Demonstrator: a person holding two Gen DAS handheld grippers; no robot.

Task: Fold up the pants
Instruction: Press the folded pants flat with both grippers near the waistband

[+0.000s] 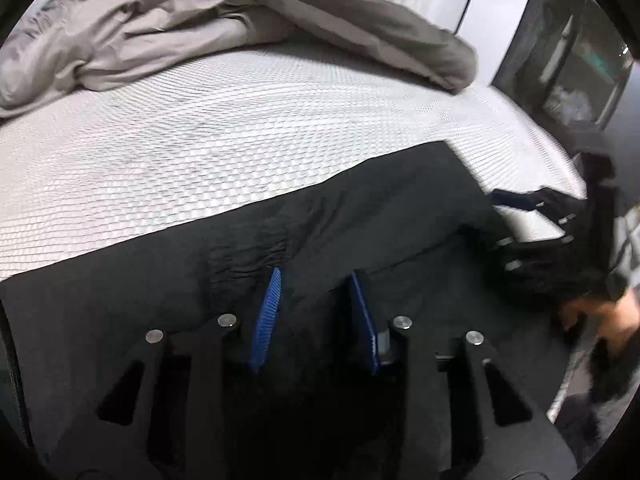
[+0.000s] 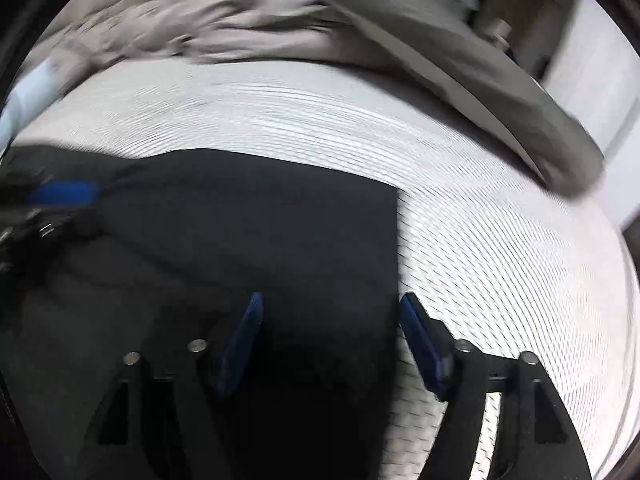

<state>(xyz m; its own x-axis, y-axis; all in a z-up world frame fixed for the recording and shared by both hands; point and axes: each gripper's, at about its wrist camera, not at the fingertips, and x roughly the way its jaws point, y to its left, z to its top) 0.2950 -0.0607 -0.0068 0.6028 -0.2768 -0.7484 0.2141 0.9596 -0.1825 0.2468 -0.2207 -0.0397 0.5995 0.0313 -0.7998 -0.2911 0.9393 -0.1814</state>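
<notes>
Black pants (image 1: 160, 288) lie flat on a white textured mattress (image 1: 200, 140); a gathered elastic waistband (image 1: 248, 248) shows just ahead of my left gripper (image 1: 315, 274). That gripper hangs over the black cloth with its blue pads a little apart and nothing pinched between them. In the right wrist view the pants (image 2: 260, 220) end in a straight edge. My right gripper (image 2: 331, 296) stands open astride that edge, one pad over cloth and one over mattress (image 2: 500, 260). It also appears blurred as the right gripper (image 1: 505, 222) at the far right of the left wrist view.
A crumpled grey duvet (image 1: 160, 32) is heaped along the far side of the bed, also seen as the duvet (image 2: 240, 20). A person's hand (image 1: 612, 312) holds the right gripper. A dark glass-fronted cabinet (image 1: 572, 52) stands beyond the bed. A blue finger of the left gripper (image 2: 64, 194) shows at the left.
</notes>
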